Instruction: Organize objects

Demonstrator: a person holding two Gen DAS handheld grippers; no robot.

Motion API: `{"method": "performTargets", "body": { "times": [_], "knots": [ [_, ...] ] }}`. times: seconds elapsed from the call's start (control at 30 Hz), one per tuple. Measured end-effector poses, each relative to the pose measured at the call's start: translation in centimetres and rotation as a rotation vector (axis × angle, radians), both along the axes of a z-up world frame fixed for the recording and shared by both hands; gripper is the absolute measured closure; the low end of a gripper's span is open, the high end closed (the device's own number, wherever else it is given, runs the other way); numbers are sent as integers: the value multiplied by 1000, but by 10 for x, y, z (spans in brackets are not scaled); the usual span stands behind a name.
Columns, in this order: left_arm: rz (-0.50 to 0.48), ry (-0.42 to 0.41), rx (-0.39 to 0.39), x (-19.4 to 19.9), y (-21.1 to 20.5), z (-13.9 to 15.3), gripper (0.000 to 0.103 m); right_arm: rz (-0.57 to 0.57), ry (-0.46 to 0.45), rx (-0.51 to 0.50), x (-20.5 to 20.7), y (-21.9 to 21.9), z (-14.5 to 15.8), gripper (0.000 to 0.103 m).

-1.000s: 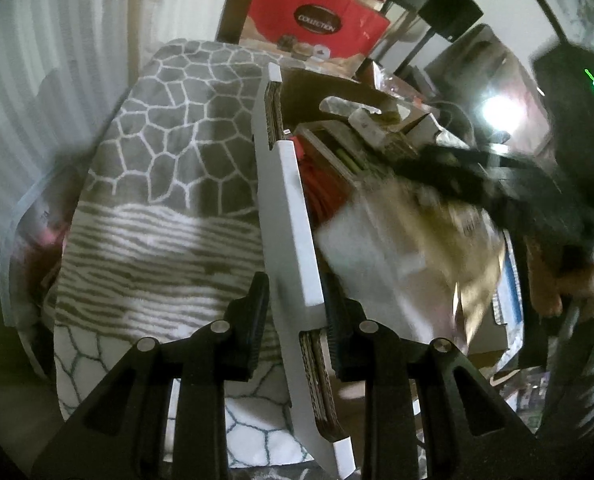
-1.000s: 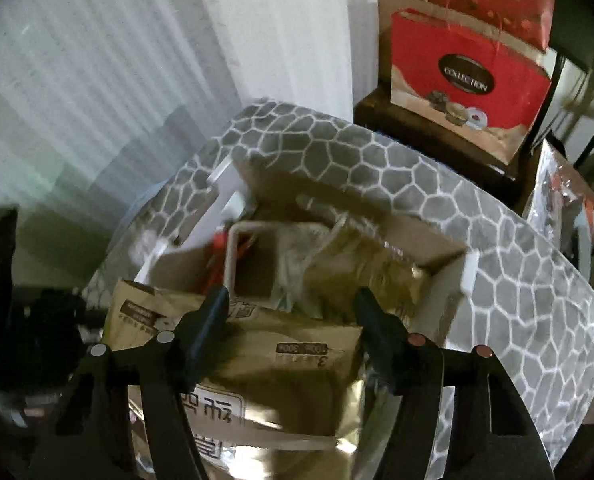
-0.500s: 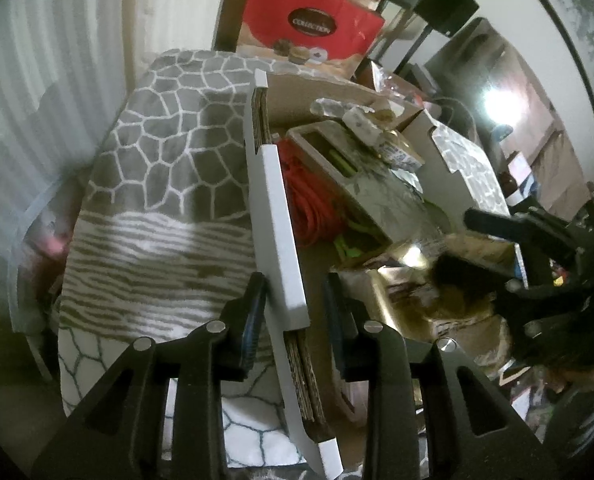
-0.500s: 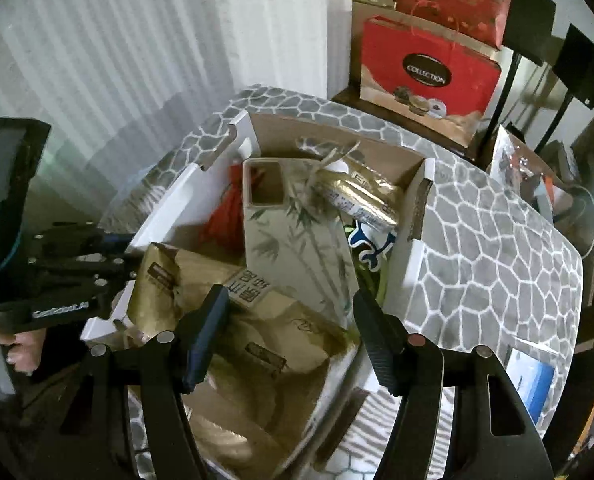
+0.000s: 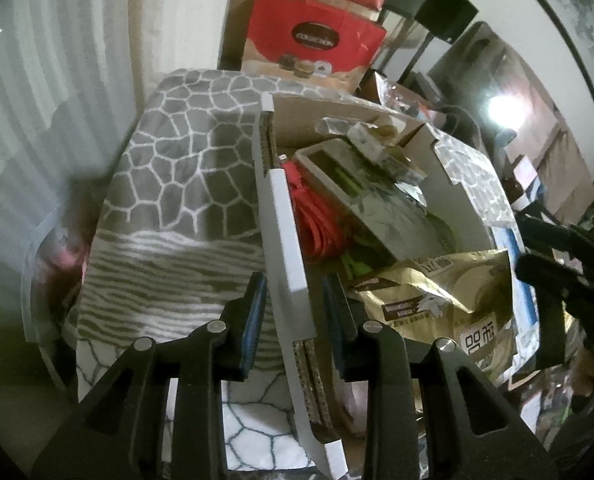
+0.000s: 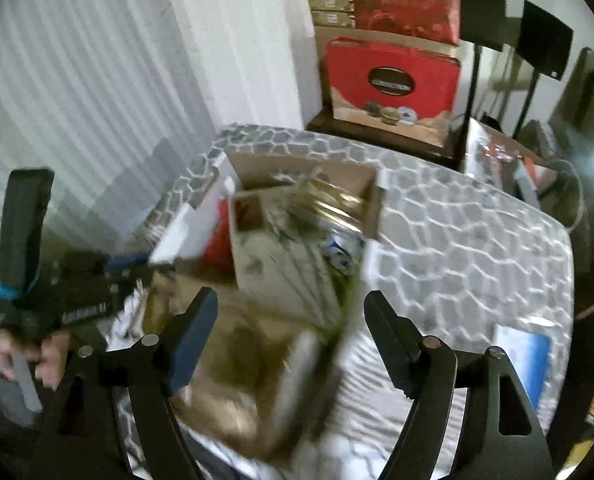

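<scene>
- Our left gripper (image 5: 295,312) had its jaws parted a little, straddling the white-faced, corrugated wall of the cardboard box (image 5: 285,240) without visibly clamping it.
- Our right gripper (image 6: 291,316) hung wide open and held nothing, above the near end of the box.
- Below it lay a crinkled, shiny gold foil bag (image 5: 449,296), in the box's near right part.
- Farther in, we saw a long rectangular carton with a bamboo print (image 5: 361,184), and glossy red cord (image 5: 317,224) bunched against the left wall.
- The box sat on a soft grey cloth with a white pebble pattern (image 5: 177,176).
- Far behind stood a red paper gift bag (image 6: 391,84).
</scene>
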State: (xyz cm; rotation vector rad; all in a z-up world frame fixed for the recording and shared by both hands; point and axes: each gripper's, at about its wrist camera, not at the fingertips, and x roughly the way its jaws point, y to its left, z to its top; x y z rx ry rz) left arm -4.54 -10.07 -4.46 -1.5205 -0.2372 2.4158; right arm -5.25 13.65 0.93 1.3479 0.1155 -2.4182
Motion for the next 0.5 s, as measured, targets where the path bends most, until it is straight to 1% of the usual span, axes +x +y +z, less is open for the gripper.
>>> {"method": "performTargets", "body": {
  "times": [0.03,0.1,0.17,0.2,0.27,0.33,0.4,0.5],
  "knots": [
    [-5,-2,-4,0,2,-1,77,11,-14,11,6,3,-2,26],
    [-11,-10,-15,0,6,-5,77,35,-37,29,16,2,-8,35],
    [-12,-19,-27,-1,9,-10,77,66,-59,59,23,-4,-18,53],
    [-11,-23,-30,-1,10,-12,77,75,-63,70,26,-6,-23,57],
    [-13,-27,-35,-2,10,-14,77,89,-81,73,26,-13,-35,71],
    [-9,-21,-49,-2,10,-14,80,87,-94,73,21,-19,-46,71],
    [1,-9,-78,-3,8,-12,80,88,-97,38,16,-20,-47,71],
    [1,-19,-66,-4,6,-13,80,86,-102,28,14,-23,-49,71]
  ]
}}
